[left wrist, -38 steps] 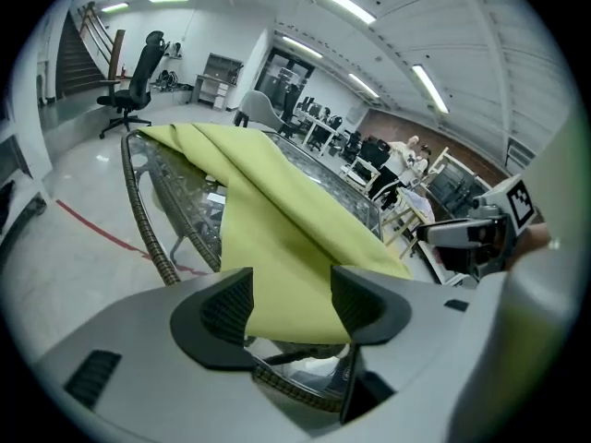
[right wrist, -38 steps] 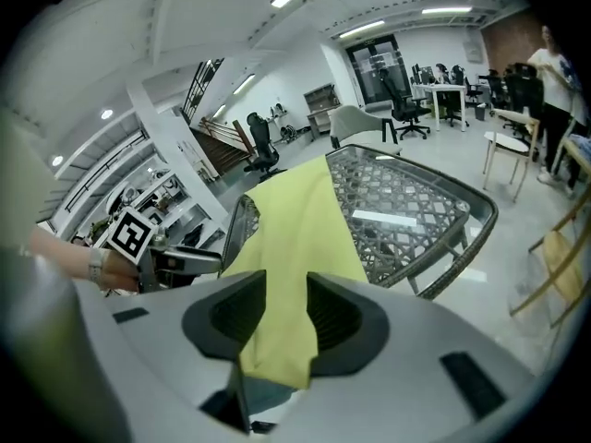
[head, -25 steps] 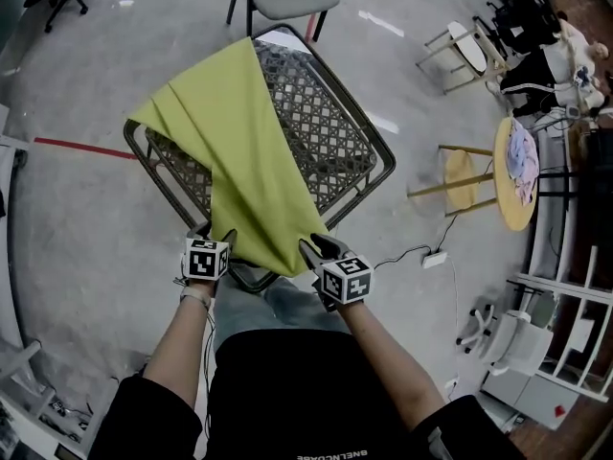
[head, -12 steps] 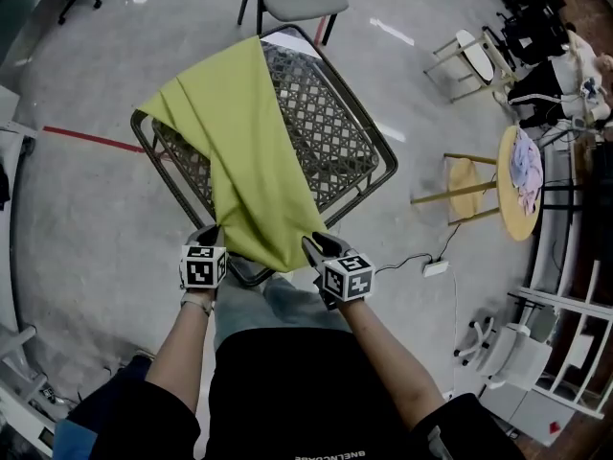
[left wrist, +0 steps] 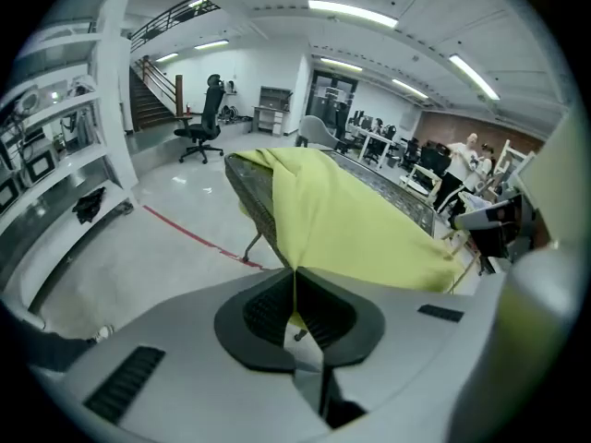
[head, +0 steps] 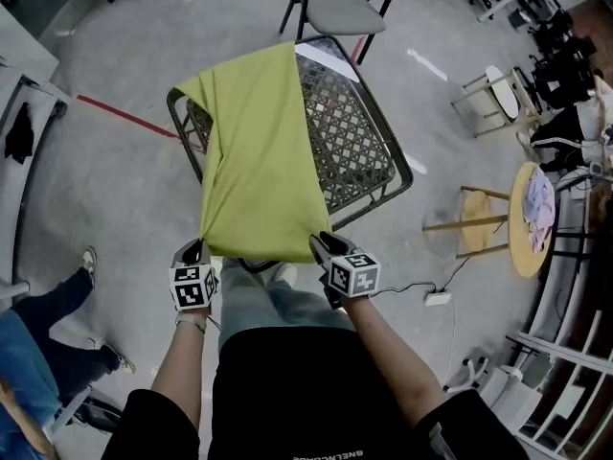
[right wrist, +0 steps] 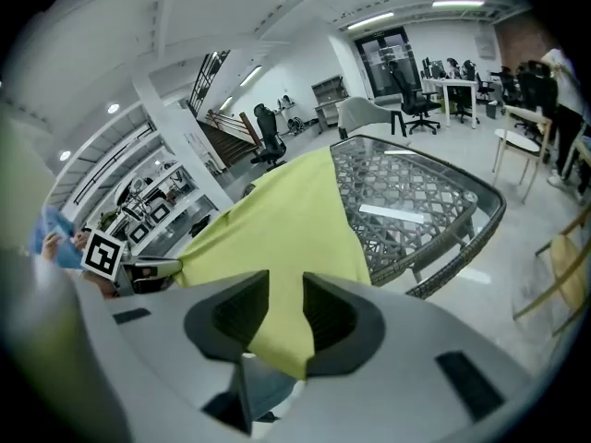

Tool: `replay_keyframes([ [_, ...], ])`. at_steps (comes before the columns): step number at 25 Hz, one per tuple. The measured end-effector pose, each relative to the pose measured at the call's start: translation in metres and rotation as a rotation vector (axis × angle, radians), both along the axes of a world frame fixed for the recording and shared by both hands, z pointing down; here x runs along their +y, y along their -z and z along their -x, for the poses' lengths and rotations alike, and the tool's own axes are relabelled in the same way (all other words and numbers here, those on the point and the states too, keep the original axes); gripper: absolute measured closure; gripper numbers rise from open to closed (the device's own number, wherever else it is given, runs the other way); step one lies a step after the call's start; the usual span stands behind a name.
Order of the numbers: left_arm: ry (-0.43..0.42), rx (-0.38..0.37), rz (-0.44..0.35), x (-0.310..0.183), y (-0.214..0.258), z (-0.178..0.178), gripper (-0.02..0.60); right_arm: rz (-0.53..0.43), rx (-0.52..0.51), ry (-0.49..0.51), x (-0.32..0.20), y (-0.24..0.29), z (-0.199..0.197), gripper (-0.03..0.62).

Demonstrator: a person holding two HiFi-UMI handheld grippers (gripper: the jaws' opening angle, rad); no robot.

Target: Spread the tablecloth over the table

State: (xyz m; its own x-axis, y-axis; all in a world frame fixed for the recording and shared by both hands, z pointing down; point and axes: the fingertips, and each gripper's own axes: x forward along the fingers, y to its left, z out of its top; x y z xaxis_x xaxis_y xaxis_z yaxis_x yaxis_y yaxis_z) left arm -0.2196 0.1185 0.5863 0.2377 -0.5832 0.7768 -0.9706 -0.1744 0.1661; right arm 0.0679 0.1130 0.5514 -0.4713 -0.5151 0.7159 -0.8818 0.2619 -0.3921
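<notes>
A yellow-green tablecloth (head: 259,161) lies lengthwise over the left half of a dark wicker table (head: 350,142) with a metal rim. Its near edge hangs off the table, stretched between my two grippers. My left gripper (head: 194,250) is shut on the near left corner; in the left gripper view the tablecloth (left wrist: 351,220) comes pinched out of the left gripper (left wrist: 295,280). My right gripper (head: 319,242) holds the near right corner. Its jaws have just been closing a little, and the tablecloth (right wrist: 277,220) fills the gap in the right gripper (right wrist: 284,317). The table's right half (right wrist: 416,201) is bare.
A grey chair (head: 340,12) stands at the table's far end. To the right are a wooden stool (head: 476,220), a round yellow table (head: 532,218) and a power strip (head: 438,298) on the floor. A person's legs (head: 48,324) are at the lower left. A red floor line (head: 124,115) runs left.
My left gripper went from open beside the cloth to shut on its corner, then moved left. The near edge, once a narrow point, is now pulled wide between both grippers.
</notes>
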Motion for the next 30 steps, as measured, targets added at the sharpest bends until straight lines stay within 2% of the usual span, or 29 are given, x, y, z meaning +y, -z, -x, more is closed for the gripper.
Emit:
replay_keyframes([
  [14, 0.306, -0.024, -0.017, 0.091, 0.003, 0.044, 0.566, 0.015, 0.007, 0.245, 0.016, -0.018, 0.049, 0.471],
  [22, 0.474, -0.024, 0.018, 0.135, -0.011, 0.075, 0.566, 0.065, 0.033, 0.368, 0.019, -0.035, 0.07, 0.47],
  [26, 0.513, -0.031, 0.048, 0.148, -0.017, 0.087, 0.566, 0.071, 0.033, 0.4, 0.019, -0.034, 0.077, 0.47],
  [30, 0.511, 0.002, 0.065, 0.15, -0.024, 0.079, 0.563, 0.069, 0.035, 0.414, 0.016, -0.035, 0.077, 0.47],
])
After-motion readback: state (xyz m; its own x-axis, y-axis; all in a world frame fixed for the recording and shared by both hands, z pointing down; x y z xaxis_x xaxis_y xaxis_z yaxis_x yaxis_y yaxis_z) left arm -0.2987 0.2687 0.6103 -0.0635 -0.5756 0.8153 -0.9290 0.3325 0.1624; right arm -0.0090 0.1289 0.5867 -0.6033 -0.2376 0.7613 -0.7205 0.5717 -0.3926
